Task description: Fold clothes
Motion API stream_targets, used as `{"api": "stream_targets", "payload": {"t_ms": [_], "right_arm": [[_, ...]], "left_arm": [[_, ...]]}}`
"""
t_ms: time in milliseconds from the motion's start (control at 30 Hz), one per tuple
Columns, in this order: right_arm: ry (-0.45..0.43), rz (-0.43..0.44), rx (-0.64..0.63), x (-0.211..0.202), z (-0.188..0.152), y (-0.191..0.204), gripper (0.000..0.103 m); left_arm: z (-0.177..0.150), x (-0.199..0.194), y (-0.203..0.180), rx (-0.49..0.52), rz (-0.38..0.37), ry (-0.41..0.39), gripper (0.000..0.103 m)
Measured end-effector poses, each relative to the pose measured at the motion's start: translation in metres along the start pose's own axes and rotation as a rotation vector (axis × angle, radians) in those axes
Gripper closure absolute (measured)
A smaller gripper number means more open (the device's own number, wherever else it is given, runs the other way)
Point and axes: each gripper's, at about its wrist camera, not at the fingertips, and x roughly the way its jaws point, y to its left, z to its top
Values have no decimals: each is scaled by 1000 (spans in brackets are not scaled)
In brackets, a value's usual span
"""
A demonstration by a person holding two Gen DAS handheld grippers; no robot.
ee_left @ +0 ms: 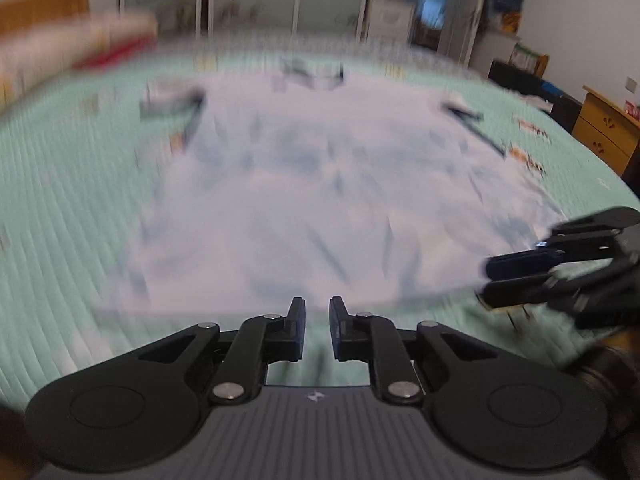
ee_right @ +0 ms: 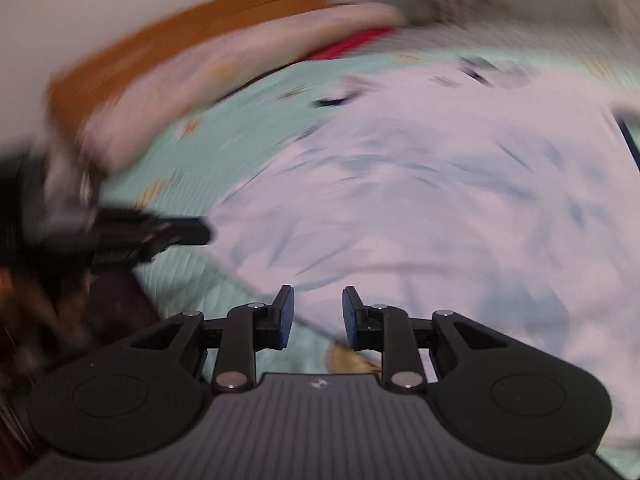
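A white shirt with dark trim (ee_left: 320, 184) lies spread flat on a pale green quilted bedcover (ee_left: 68, 200); both views are motion-blurred. My left gripper (ee_left: 317, 330) hovers at the shirt's near hem, open with a narrow gap and nothing between its fingers. The right gripper (ee_left: 486, 282) shows at the right edge of the left wrist view, beside the shirt's near right corner. In the right wrist view my right gripper (ee_right: 318, 318) is open and empty above the shirt's (ee_right: 440, 200) near edge. The left gripper (ee_right: 200, 232) reaches in from the left there.
Pink and red bedding (ee_left: 100, 40) is piled at the bed's far left by a wooden headboard (ee_right: 180, 40). A wooden dresser (ee_left: 604, 128) stands off the bed's right side. Wardrobe doors (ee_left: 280, 0) line the far wall.
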Motion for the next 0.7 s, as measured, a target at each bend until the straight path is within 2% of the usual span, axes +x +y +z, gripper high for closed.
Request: {"api": "stream_targets", "payload": {"t_ms": [67,167,333,533,700], "right_arm": [[57,48,-73,15,-2,19,76],[95,65,-71,32,-5,26,76],[107,47,-69,46,-1,29,76],[98,-15,-176,51,6,36,75],[87,-28,-206,52,9,37,68]], "left_arm": [[-10,7,7,-86,-34,37,88],[-16,15,18,-184,-61,40,89],[-3,25,29,-211,-89,22,89],[12,24,39,-227,-105,-13,87],[19,27,44,-227,-107,-13,84]]}}
